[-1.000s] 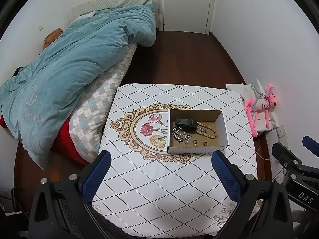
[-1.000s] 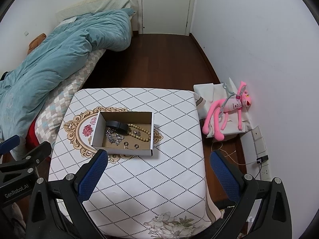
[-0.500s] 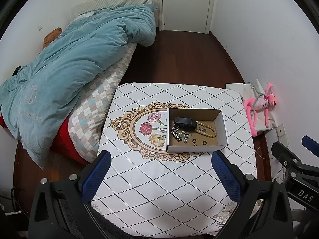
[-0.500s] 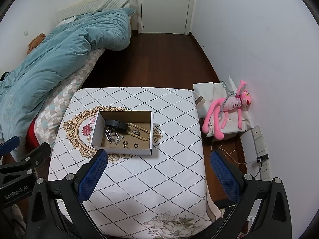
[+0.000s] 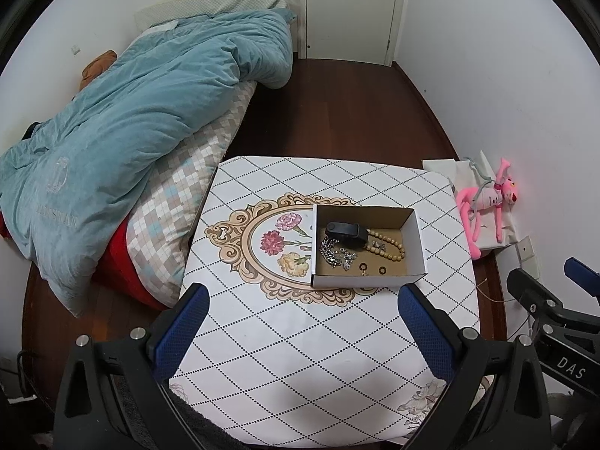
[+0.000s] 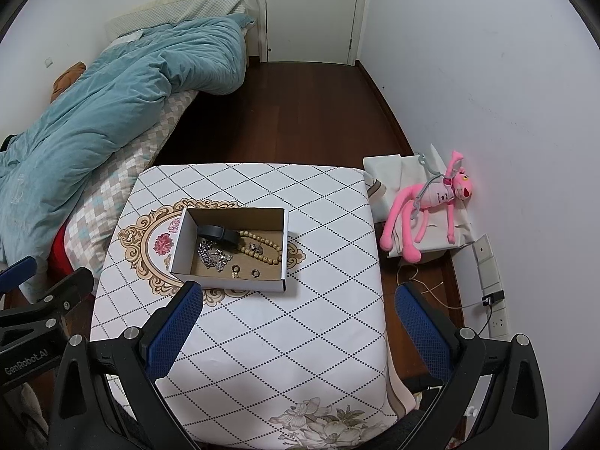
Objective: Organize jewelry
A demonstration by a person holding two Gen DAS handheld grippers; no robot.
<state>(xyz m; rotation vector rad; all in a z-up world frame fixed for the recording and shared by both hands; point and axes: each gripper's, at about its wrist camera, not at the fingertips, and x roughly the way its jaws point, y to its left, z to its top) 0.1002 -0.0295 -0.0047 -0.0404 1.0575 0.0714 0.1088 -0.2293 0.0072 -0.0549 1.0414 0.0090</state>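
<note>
- Both tools, left tool and right tool, are spread wide and hold nothing, above the near edge of the bench.
- The cardboard box with a bead bracelet, silver chain and two rings sits near the bench middle.
- Risk: the chain may tangle with the beads, so one pick could drag both.

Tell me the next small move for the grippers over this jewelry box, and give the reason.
Probably lower the right gripper toward the cardboard box. Both it and the left gripper are open, empty and well short of the box, while the bead bracelet, silver chain, black band and two small rings lie jumbled together inside.
</note>
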